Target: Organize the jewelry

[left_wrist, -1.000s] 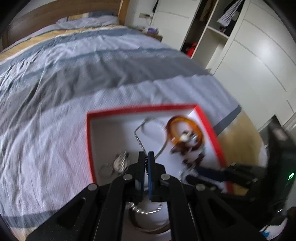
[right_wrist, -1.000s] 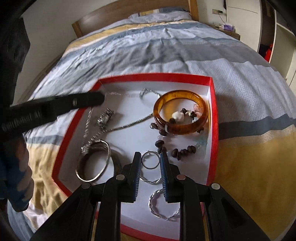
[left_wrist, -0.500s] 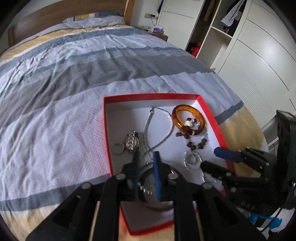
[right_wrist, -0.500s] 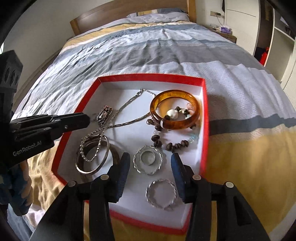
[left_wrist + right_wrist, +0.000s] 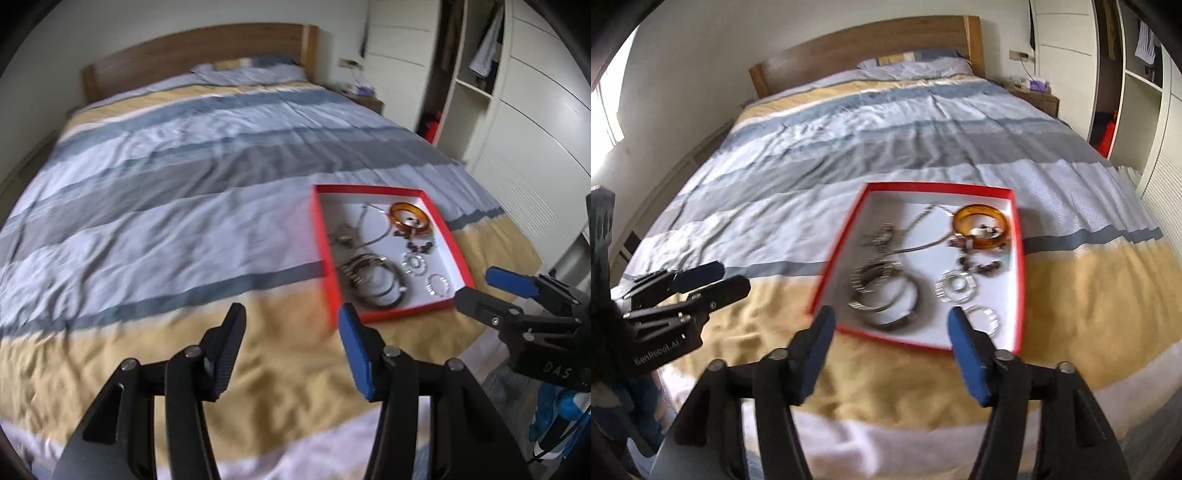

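Note:
A red box (image 5: 1019, 258) with a white floor lies on the bed and also shows in the left wrist view (image 5: 321, 229). It holds an amber bangle (image 5: 980, 226), silver bangles (image 5: 882, 291), a silver chain (image 5: 916, 243), dark beads (image 5: 982, 264) and two silver rings (image 5: 955, 286). My right gripper (image 5: 890, 325) is open and empty, above the box's near edge. My left gripper (image 5: 291, 332) is open and empty, over the bedspread left of the box. The right gripper also shows in the left wrist view (image 5: 491, 291), and the left gripper in the right wrist view (image 5: 720, 280).
The box lies near the foot of a wide bed with a striped grey, blue and yellow cover (image 5: 166, 177). A wooden headboard (image 5: 864, 44) is at the back. White wardrobes (image 5: 517, 122) stand along the right side, and a bedside table (image 5: 1034, 94).
Both grippers have drawn back and up from the box and opened wide. The left gripper let go of the chain and swung left, off the box. The jewelry stays in the box.

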Motion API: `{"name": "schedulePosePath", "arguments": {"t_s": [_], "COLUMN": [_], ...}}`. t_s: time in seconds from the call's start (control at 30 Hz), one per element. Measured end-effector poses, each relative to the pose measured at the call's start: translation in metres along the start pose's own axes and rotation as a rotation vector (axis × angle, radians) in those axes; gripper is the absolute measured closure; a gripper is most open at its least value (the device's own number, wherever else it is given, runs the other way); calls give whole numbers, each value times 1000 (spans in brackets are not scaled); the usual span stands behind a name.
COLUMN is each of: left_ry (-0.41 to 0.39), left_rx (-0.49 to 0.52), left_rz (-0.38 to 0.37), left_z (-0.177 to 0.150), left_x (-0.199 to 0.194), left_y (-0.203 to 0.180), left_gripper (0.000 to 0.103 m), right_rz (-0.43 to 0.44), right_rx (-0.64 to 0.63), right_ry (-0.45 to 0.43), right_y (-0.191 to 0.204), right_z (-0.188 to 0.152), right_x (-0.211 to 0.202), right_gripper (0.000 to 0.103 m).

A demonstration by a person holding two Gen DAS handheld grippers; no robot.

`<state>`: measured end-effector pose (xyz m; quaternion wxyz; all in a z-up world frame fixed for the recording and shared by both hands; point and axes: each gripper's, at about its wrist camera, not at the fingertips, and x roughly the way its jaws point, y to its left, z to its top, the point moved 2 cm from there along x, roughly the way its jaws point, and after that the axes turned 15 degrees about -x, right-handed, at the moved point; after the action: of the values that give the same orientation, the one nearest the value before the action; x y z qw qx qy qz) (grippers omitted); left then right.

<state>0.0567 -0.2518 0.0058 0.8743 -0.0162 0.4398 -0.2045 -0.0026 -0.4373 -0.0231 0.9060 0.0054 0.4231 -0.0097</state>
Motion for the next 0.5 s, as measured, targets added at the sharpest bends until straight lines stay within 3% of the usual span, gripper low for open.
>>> {"name": "schedulePosePath", "arguments": {"t_s": [0.2, 0.37, 0.5], "left_ry": [-65, -106, -145], "left_rx": [-41, -87, -115], "left_rz": [96, 129, 162], "left_z": [-27, -43, -51], "left_x": [-52, -81, -96], "left_y": [42, 72, 94], "left_gripper": [46, 37, 35], "right_rz": [-19, -62, -89], "right_rx": [-18, -26, -25], "right_ry": [-44, -69, -86], "right_y": [48, 70, 85], "right_z": [-8, -14, -22], "right_x": [-27, -42, -50], "right_gripper": [18, 4, 1]}}
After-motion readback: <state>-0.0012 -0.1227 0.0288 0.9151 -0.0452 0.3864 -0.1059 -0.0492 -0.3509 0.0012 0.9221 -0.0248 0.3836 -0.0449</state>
